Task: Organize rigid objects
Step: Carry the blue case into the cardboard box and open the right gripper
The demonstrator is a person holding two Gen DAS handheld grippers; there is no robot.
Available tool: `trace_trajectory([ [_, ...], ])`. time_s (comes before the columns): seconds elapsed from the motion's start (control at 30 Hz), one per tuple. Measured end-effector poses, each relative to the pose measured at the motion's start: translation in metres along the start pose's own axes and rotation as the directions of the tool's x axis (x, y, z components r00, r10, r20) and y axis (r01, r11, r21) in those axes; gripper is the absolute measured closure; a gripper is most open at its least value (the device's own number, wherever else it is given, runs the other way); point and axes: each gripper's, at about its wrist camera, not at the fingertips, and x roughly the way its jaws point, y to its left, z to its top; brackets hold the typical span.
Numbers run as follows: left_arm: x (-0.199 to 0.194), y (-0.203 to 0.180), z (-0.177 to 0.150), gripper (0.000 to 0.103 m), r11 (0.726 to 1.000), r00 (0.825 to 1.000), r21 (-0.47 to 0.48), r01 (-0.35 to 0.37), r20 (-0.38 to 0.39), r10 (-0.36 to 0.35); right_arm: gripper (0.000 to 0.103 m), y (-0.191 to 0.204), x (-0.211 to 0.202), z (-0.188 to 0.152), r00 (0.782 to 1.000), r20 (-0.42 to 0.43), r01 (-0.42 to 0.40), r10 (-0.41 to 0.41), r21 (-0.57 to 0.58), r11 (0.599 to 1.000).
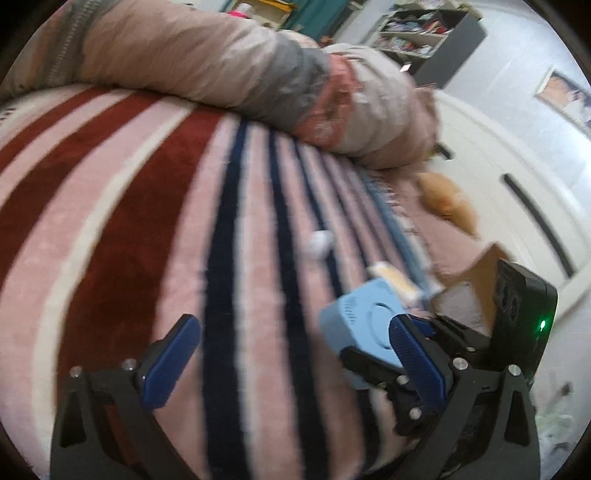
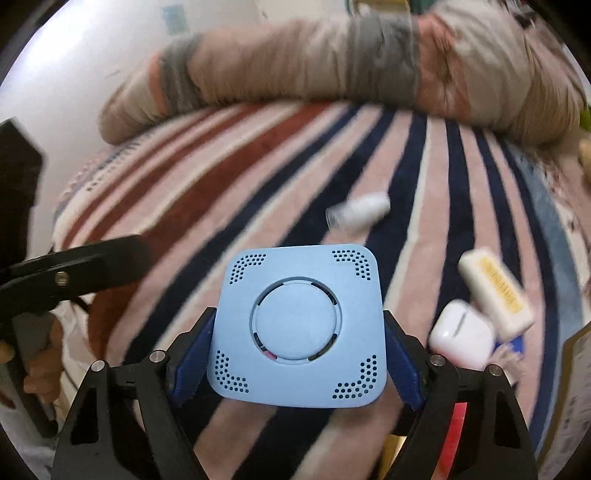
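Observation:
My right gripper (image 2: 297, 347) is shut on a light blue square device (image 2: 297, 325) with a round centre disc and holds it above the striped blanket (image 2: 229, 192). The device also shows in the left wrist view (image 1: 360, 319), behind the left gripper's right finger. My left gripper (image 1: 291, 354) is open and empty over the blanket. On the blanket lie a small white bottle (image 2: 360, 213), a white earbuds case (image 2: 460, 338) and a cream box with a yellow label (image 2: 496, 293). The white bottle (image 1: 318, 243) is blurred in the left wrist view.
A rolled pinkish-grey quilt (image 1: 229, 62) lies along the blanket's far side. A cardboard box (image 1: 476, 280) sits at the bed's right edge. A shelf unit (image 1: 428, 33) and a white wardrobe (image 1: 517, 166) stand beyond. The left gripper (image 2: 74, 273) shows at the right wrist view's left.

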Motion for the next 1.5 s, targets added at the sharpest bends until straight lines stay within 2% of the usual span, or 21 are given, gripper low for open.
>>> trace_trajectory([
  [0.1,-0.005,-0.028,0.008,0.009,0.993,0.993,0.034,0.116,0.003,-0.117,0.022,0.002,-0.031,0.006,0.995,0.088,-0.040,0.042,-0.024,0.999],
  [0.17,-0.007,-0.048,0.014,0.016,0.982,0.984,0.058,0.180,-0.002,-0.180,0.022,0.000,-0.060,0.008,0.983,0.162,-0.082,0.087,-0.034,0.996],
  [0.27,-0.009,-0.086,0.022,0.021,0.949,0.955,0.100,0.298,-0.018,-0.297,0.022,-0.002,-0.103,0.009,0.956,0.270,-0.096,0.113,-0.074,0.993],
  [0.33,-0.013,-0.113,0.027,0.024,0.928,0.937,0.133,0.349,-0.016,-0.350,0.022,-0.005,-0.120,0.011,0.944,0.314,-0.079,0.103,-0.090,0.993],
  [0.4,-0.016,-0.141,0.033,0.037,0.907,0.922,0.172,0.384,-0.023,-0.386,0.022,-0.014,-0.141,0.012,0.928,0.361,-0.059,0.089,-0.094,0.994],
  [0.47,-0.014,-0.174,0.037,0.055,0.895,0.921,0.221,0.387,-0.038,-0.389,0.022,-0.028,-0.162,0.007,0.913,0.401,-0.047,0.077,-0.083,0.995],
  [0.6,-0.007,-0.238,0.036,0.066,0.864,0.922,0.332,0.378,-0.053,-0.383,0.022,-0.061,-0.196,-0.004,0.895,0.446,-0.018,0.027,-0.024,1.000],
  [0.67,0.002,-0.271,0.032,0.071,0.839,0.923,0.394,0.374,-0.071,-0.378,0.022,-0.084,-0.211,-0.014,0.888,0.460,-0.019,0.007,0.023,1.000],
  [0.8,0.034,-0.326,0.021,0.073,0.786,0.922,0.486,0.382,-0.145,-0.359,0.024,-0.124,-0.231,-0.036,0.881,0.466,0.032,-0.082,0.113,0.993],
  [0.9,0.060,-0.356,0.009,0.074,0.758,0.915,0.512,0.404,-0.211,-0.345,0.024,-0.154,-0.238,-0.052,0.889,0.438,0.056,-0.131,0.179,0.982],
  [1.0,0.084,-0.375,-0.005,0.074,0.747,0.912,0.525,0.409,-0.269,-0.310,0.024,-0.182,-0.236,-0.066,0.911,0.383,0.065,-0.154,0.234,0.970],
  [1.1,0.110,-0.379,-0.010,0.073,0.750,0.902,0.511,0.421,-0.322,-0.287,0.024,-0.202,-0.227,-0.074,0.934,0.320,0.068,-0.160,0.280,0.958],
  [1.17,0.121,-0.378,-0.012,0.072,0.760,0.898,0.495,0.421,-0.342,-0.275,0.024,-0.207,-0.223,-0.078,0.943,0.276,0.107,-0.188,0.281,0.954],
  [1.23,0.126,-0.380,-0.015,0.072,0.760,0.900,0.500,0.415,-0.349,-0.262,0.024,-0.206,-0.221,-0.080,0.946,0.249,0.136,-0.207,0.274,0.952],
  [1.3,0.127,-0.381,-0.017,0.072,0.759,0.909,0.516,0.396,-0.340,-0.243,0.024,-0.205,-0.220,-0.082,0.948,0.231,0.154,-0.219,0.272,0.950],
  [1.33,0.128,-0.382,-0.017,0.070,0.759,0.913,0.523,0.388,-0.334,-0.236,0.023,-0.204,-0.220,-0.080,0.948,0.223,0.165,-0.228,0.268,0.949],
  [1.4,0.124,-0.382,-0.014,0.058,0.763,0.919,0.525,0.377,-0.317,-0.236,0.017,-0.202,-0.217,-0.078,0.945,0.207,0.196,-0.253,0.261,0.945],
  [1.43,0.124,-0.381,-0.011,0.048,0.768,0.921,0.522,0.372,-0.308,-0.237,0.016,-0.200,-0.217,-0.078,0.944,0.204,0.205,-0.261,0.259,0.944],
  [1.47,0.120,-0.379,-0.008,0.043,0.775,0.926,0.518,0.363,-0.294,-0.238,0.013,-0.198,-0.218,-0.078,0.943,0.204,0.208,-0.264,0.259,0.943],
  [1.5,0.115,-0.377,-0.006,0.042,0.780,0.931,0.517,0.353,-0.277,-0.238,0.011,-0.199,-0.218,-0.076,0.942,0.203,0.208,-0.265,0.264,0.942],
])
